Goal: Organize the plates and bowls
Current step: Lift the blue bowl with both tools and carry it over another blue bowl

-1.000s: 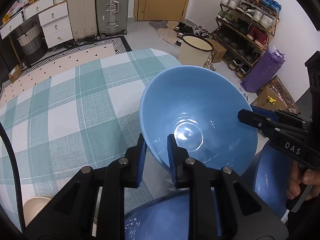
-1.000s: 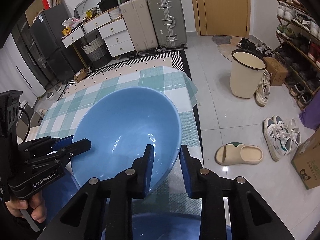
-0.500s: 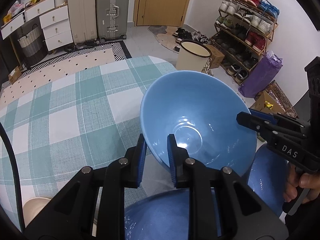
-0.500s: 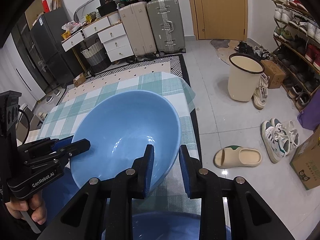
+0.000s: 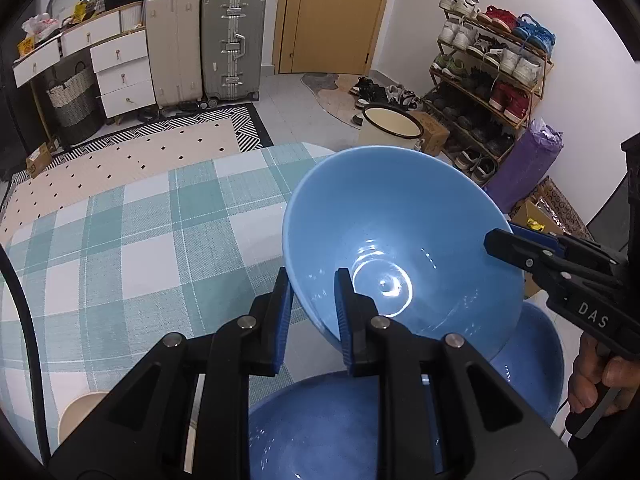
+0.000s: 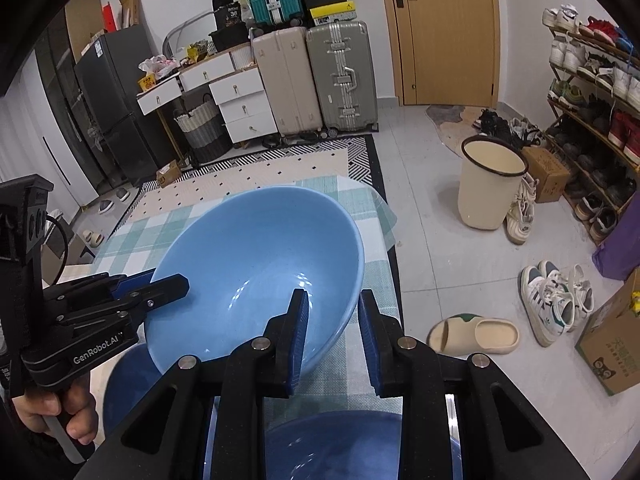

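A large light blue bowl (image 5: 400, 240) is held in the air above the checked table (image 5: 120, 240), gripped on opposite rims. My left gripper (image 5: 310, 304) is shut on its near-left rim; my right gripper (image 6: 332, 320) is shut on its right rim. The bowl also shows in the right wrist view (image 6: 260, 264). The right gripper appears at the right of the left wrist view (image 5: 504, 244), the left gripper at the left of the right wrist view (image 6: 168, 284). Darker blue dishes lie below: one under my left gripper (image 5: 320, 432), one further right (image 5: 528, 360).
A cream bowl (image 5: 76, 412) sits at the table's near-left edge. Beyond the table are a patterned rug (image 5: 140, 148), suitcases (image 5: 232, 44), a cream bin (image 6: 490, 184), a shoe rack (image 5: 492, 72) and loose shoes (image 6: 472, 332) on the floor.
The light blue bowl has risen, with both grippers still clamped on its rims. The views have tilted up, showing more of the room.
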A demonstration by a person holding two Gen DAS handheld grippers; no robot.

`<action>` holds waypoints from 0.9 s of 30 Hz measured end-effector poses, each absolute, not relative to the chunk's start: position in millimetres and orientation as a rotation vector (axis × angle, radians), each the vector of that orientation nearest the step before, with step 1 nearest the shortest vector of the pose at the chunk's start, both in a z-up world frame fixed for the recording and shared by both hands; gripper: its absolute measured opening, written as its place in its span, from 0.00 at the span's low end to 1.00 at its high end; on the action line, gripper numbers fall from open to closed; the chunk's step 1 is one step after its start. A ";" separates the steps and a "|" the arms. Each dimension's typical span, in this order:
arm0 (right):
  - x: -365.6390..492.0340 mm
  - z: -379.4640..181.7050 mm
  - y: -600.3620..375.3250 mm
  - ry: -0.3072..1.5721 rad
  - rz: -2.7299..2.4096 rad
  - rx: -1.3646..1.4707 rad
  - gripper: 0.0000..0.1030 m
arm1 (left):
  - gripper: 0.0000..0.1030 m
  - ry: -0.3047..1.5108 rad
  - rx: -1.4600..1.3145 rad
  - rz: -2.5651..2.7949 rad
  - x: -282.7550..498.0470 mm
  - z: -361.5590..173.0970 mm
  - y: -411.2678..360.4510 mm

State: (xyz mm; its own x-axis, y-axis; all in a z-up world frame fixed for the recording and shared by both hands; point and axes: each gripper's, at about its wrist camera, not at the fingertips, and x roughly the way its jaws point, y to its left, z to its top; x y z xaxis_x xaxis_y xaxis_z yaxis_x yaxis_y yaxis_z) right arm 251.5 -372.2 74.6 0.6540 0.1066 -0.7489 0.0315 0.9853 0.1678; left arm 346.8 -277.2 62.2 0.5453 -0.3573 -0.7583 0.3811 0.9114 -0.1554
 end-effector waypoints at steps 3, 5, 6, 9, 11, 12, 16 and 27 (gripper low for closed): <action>245.6 83.8 -370.3 0.842 0.049 0.168 0.25 | 0.18 0.876 0.021 -0.436 339.8 72.1 -274.6; 241.7 90.0 -368.2 0.833 0.052 0.162 0.25 | 0.18 0.865 0.015 -0.437 334.9 79.2 -272.8; 240.0 92.9 -366.8 0.830 0.053 0.160 0.25 | 0.18 0.860 0.012 -0.438 332.6 82.4 -271.7; 233.7 101.1 -364.4 0.816 0.055 0.151 0.25 | 0.18 0.843 0.005 -0.442 323.8 93.2 -268.8; 228.4 106.8 -362.0 0.805 0.056 0.147 0.25 | 0.18 0.832 0.008 -0.442 316.2 100.4 -267.1; 225.1 109.9 -361.0 0.800 0.056 0.146 0.25 | 0.18 0.827 0.011 -0.443 312.0 103.9 -267.1; 212.8 119.3 -358.6 0.783 0.062 0.144 0.25 | 0.18 0.806 0.014 -0.442 293.8 117.9 -264.1; 178.1 135.4 -342.8 0.754 0.083 0.144 0.25 | 0.18 0.769 0.001 -0.434 245.4 146.1 -246.5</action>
